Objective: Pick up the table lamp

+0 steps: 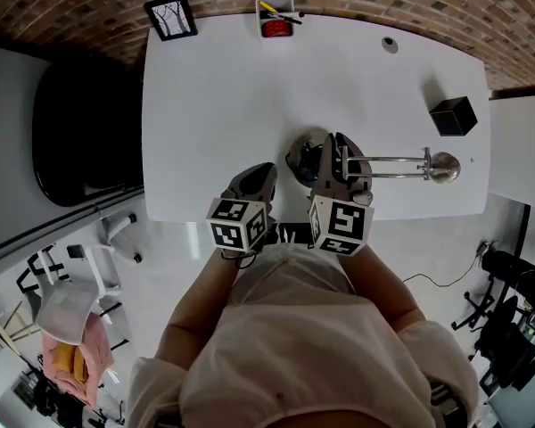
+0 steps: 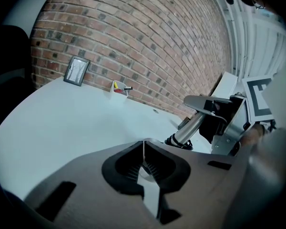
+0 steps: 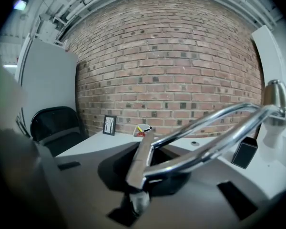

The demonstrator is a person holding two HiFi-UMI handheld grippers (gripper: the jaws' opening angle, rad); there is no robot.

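The table lamp [image 1: 401,160] is chrome, with a dark round base [image 1: 300,160] near the white table's [image 1: 214,105] front edge and a double rod arm reaching right to its head [image 1: 444,167]. My right gripper [image 1: 332,146] is shut on the lamp's upright stem [image 3: 139,162] just above the base, and the arm [image 3: 214,128] curves away to the right. My left gripper [image 1: 260,175] hovers at the front edge just left of the base, shut with nothing in it [image 2: 143,162]. From there the stem [image 2: 190,128] and the right gripper [image 2: 229,123] show at the right.
At the table's back edge stand a framed picture [image 1: 171,16] and a white cup of pens [image 1: 275,16]. A black cube [image 1: 453,115] sits at the right, behind the lamp head. A black chair [image 1: 80,132] stands left of the table. A brick wall [image 2: 148,42] runs behind.
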